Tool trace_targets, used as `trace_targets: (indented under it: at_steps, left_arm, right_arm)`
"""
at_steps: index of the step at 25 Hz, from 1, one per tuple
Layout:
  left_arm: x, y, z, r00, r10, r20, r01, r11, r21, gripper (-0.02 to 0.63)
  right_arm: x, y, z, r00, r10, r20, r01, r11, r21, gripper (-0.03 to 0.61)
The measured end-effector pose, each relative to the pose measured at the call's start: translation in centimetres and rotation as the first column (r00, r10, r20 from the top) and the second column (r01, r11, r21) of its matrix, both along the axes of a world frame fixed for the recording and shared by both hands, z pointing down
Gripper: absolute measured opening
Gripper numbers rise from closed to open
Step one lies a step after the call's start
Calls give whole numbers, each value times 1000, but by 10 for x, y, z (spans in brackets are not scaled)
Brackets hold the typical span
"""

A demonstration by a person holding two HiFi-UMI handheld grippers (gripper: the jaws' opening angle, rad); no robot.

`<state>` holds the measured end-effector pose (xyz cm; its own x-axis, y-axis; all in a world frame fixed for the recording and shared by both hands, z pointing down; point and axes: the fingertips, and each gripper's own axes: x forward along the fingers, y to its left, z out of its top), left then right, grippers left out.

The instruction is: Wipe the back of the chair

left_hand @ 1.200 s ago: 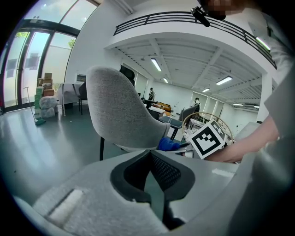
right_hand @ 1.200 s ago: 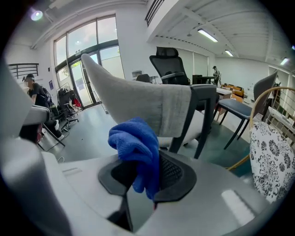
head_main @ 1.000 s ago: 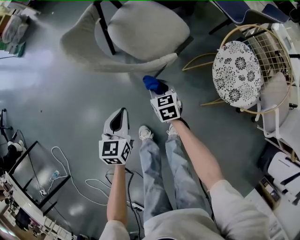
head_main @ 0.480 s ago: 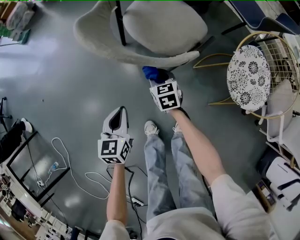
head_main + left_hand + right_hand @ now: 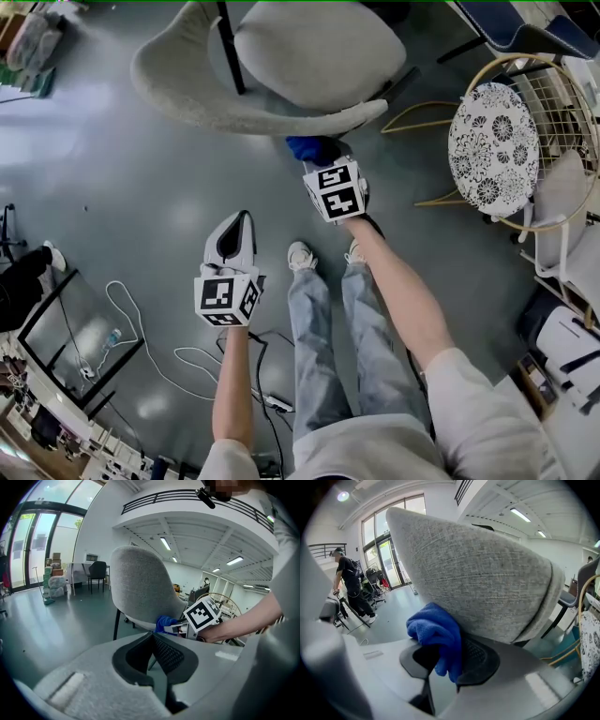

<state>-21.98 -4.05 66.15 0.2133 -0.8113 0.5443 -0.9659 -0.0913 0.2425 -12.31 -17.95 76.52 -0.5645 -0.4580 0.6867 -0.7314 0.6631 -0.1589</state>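
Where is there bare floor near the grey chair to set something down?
The widest bare floor lies left of the left gripper, between the grey chair and the cables. Crowded spots: the chair back, where the right gripper holds the blue cloth against it, and the right side around the patterned chair.
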Motion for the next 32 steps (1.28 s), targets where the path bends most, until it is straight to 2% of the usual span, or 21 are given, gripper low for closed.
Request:
trace_targets:
  at_steps: [12,19,28,32]
  left_arm:
    - [58,-19,-3,998,53,-14,-53,999,8,2]
    - [84,-27,0,998,68,-12,-68,998,-3,2]
    - [105,-42,-3,997,76,-6,-76,997,0,2]
    - [111,-45,-5,996,85,-3,-85,996,3,2]
  right_arm:
    - [77,-19,-4,998,59,-25,-59,998,16,101]
    - [126,-42,0,986,165,-5,-165,986,8,101]
    - [160,-67,-1,975,222,5,-222,975,1,101]
    - [162,-63,-7,978,206,10,-206,979,7,101]
